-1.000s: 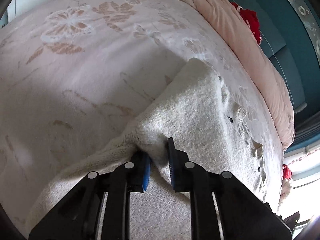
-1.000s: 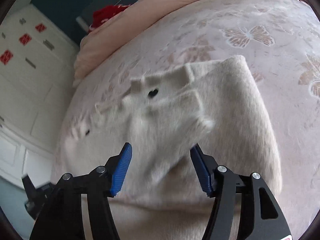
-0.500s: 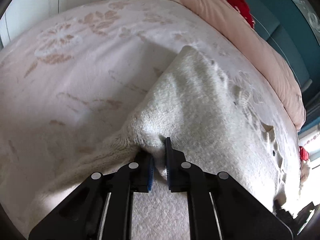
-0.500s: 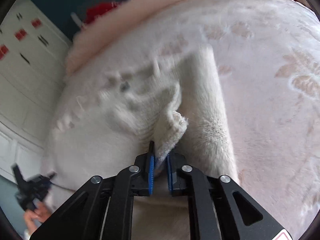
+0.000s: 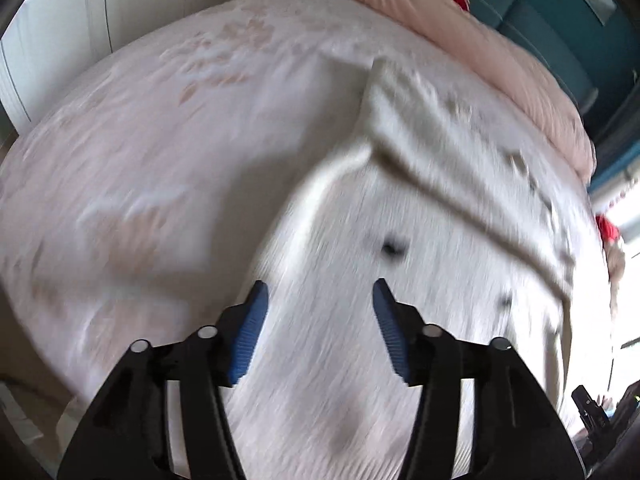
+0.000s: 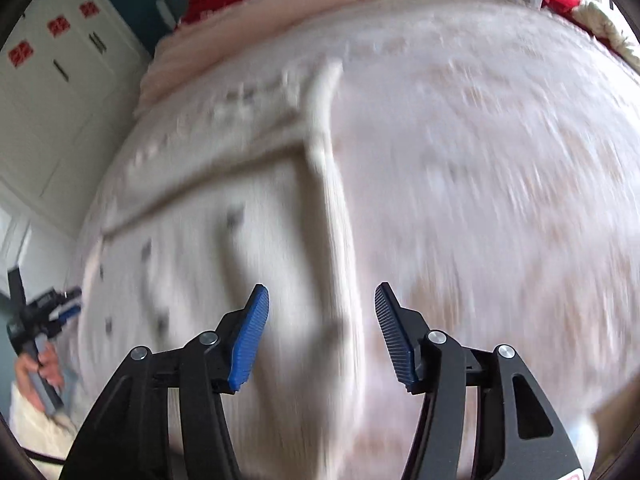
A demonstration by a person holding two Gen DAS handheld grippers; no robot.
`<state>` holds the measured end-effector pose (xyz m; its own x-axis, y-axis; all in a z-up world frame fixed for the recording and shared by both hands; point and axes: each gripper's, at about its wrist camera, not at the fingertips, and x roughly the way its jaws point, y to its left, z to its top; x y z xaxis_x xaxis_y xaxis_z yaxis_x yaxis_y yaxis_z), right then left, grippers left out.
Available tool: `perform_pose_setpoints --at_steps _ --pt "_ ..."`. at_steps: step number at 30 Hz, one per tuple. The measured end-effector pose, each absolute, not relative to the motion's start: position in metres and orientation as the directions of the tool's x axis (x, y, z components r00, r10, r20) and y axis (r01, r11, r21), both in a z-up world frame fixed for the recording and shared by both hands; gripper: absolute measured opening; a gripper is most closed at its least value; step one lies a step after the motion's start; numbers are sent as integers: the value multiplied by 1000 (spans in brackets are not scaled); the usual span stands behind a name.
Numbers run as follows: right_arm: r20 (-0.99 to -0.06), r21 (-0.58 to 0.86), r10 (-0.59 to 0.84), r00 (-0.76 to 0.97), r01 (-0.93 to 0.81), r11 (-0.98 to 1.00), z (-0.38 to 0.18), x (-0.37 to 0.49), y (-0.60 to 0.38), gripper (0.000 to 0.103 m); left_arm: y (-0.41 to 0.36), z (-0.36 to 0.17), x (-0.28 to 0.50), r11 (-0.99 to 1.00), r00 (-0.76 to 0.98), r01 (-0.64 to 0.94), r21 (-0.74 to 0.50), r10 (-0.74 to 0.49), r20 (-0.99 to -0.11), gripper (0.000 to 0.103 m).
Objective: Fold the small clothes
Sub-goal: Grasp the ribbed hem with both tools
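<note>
Both claws are spread wide, gripping nothing: the left claw (image 5: 318, 300) and right claw (image 6: 320, 300) hang over the cream sweater (image 5: 400, 208), which lies folded on the floral bed (image 5: 160, 120), a pink duvet (image 5: 460, 40) beyond

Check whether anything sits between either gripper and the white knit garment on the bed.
Nothing visible does. The left gripper and right gripper are both open, with the white knit garment lying flat on the floral bedspread straight ahead of their fingers. Both views are motion-blurred, so small items could be missed.
</note>
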<state>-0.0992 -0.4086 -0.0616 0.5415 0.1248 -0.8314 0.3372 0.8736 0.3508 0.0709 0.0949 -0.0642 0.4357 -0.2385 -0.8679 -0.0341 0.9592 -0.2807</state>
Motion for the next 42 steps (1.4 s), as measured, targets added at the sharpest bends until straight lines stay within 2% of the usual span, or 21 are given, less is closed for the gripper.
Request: perform_pose_setpoints --at_steps 4,9,14,17,18,19,20,21,22,27,30,35,39,41,42 --pt "-855 380 199 478 317 869 -77 -138 -383 56 105 -70 32 969 395 -9 -247 -224 -891 77" --pt "-822 514 340 457 337 789 -100 -165 -365 58 116 -88 2 958 338 -45 -282 -251 -907 78" --pt "-794 558 385 470 315 768 -104 -159 -352 65 104 -92 -6 964 334 -35 -263 -237 -912 79" --pt "-770 589 401 496 311 746 -104 -152 -351 63 99 -95 -4 969 336 -36 -245 -220 -916 79" --pt "-762 595 402 507 303 745 -103 -152 -351 47 97 -95 -4 970 342 -33 -240 -214 -915 73" --pt "-754 600 406 516 291 745 -102 -151 -350 30 96 -94 -4 973 354 -24 -230 -207 -912 55" --pt "-749 612 423 510 287 737 -103 -149 -349 12 94 -92 -4 976 362 -15 -219 -199 -911 46" --pt "-743 621 428 514 292 728 -102 -151 -351 12 95 -89 -4 970 366 -3 -243 -225 -903 18" --pt "-734 626 423 531 290 724 -98 -153 -352 12 97 -86 -4 959 359 -1 -284 -265 -895 11" --pt "-669 644 407 622 213 734 -51 -174 -356 10 110 -48 -17 915 382 0 -404 -373 -845 8" --pt "-660 622 394 640 170 765 -22 -191 -358 9 108 -24 -35 912 385 62 -404 -396 -834 6" --pt "-724 538 361 588 152 829 1 -233 -361 5 105 -6 -74 920 330 151 -362 -393 -858 6" --pt "-776 487 347 526 150 861 -8 -252 -358 3 99 -9 -98 923 295 203 -326 -375 -879 6" --pt "-777 489 335 533 176 854 -18 -248 -363 7 99 -13 -98 927 299 190 -324 -369 -880 5" --pt "-769 508 344 539 190 840 -24 -246 -367 16 99 -18 -95 928 293 171 -330 -368 -883 5"
